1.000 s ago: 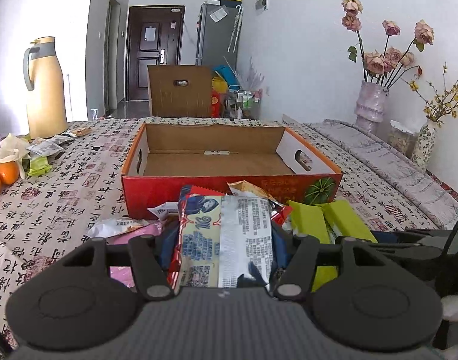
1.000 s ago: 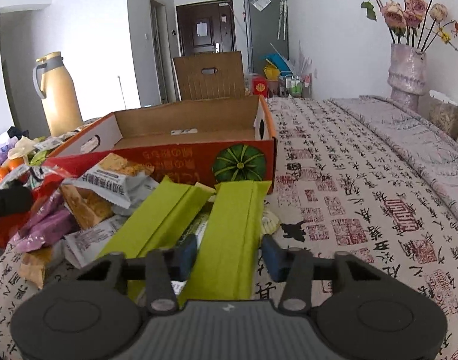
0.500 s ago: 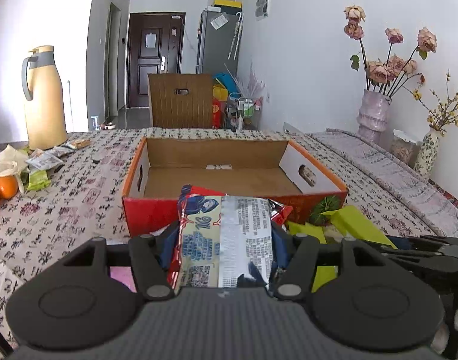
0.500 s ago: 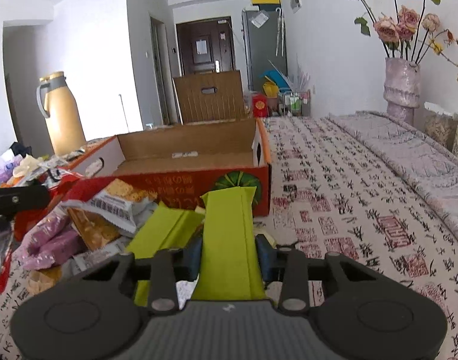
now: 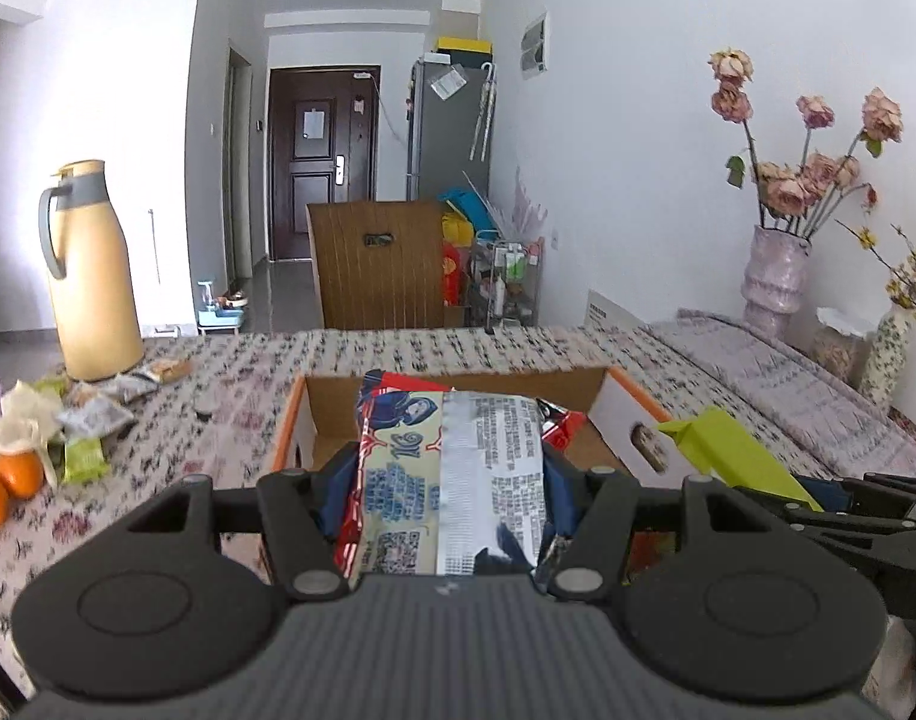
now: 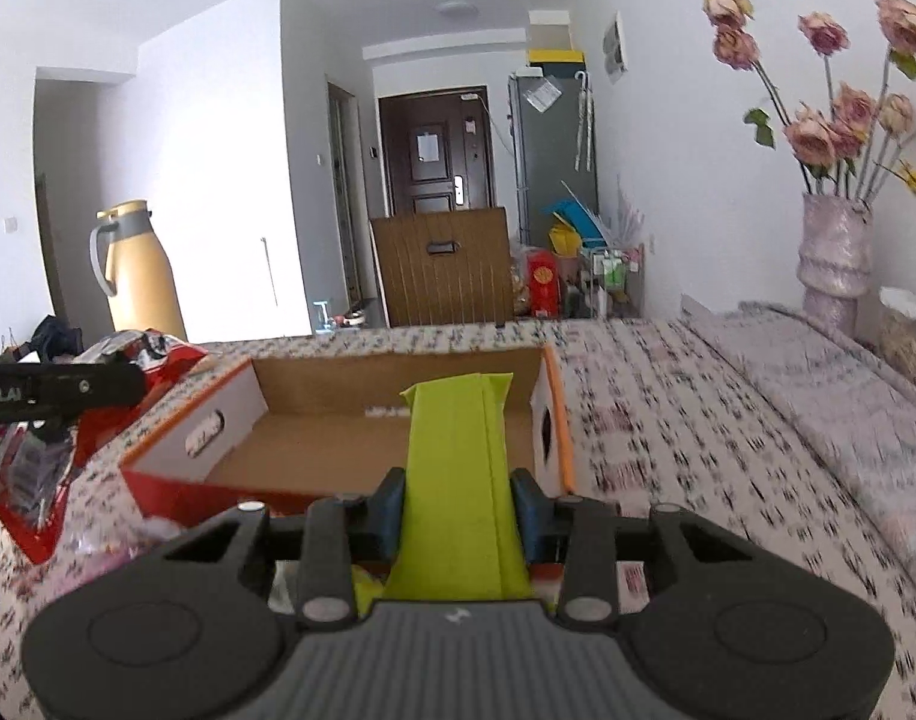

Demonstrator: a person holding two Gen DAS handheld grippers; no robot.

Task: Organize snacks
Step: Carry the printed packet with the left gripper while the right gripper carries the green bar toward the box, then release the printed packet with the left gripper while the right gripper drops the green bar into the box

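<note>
My left gripper (image 5: pixel 443 483) is shut on a red and silver snack packet (image 5: pixel 452 468), held above the near wall of an open cardboard box (image 5: pixel 629 414) with red outer sides. In the right wrist view my right gripper (image 6: pixel 458 507) is shut on a lime-green packet (image 6: pixel 458 468), which sticks out over the same box (image 6: pixel 314 438). The green packet (image 5: pixel 722 450) also shows at the right of the left wrist view. The left gripper (image 6: pixel 56 387) with its red packet (image 6: pixel 140 354) appears at the left edge of the right wrist view. The box floor looks bare.
A tan thermos jug (image 5: pixel 92 276) stands at the far left of the patterned tablecloth (image 6: pixel 668 438). Oranges (image 5: pixel 17 474) and small packets (image 5: pixel 92 420) lie near it. A pink vase of dried roses (image 5: pixel 773 270) stands by the right wall. A wooden chair back (image 5: pixel 374 264) rises behind the table.
Both grippers have risen with their packets, from the table in front of the box to above its near wall. The right jaws closed onto the green packet.
</note>
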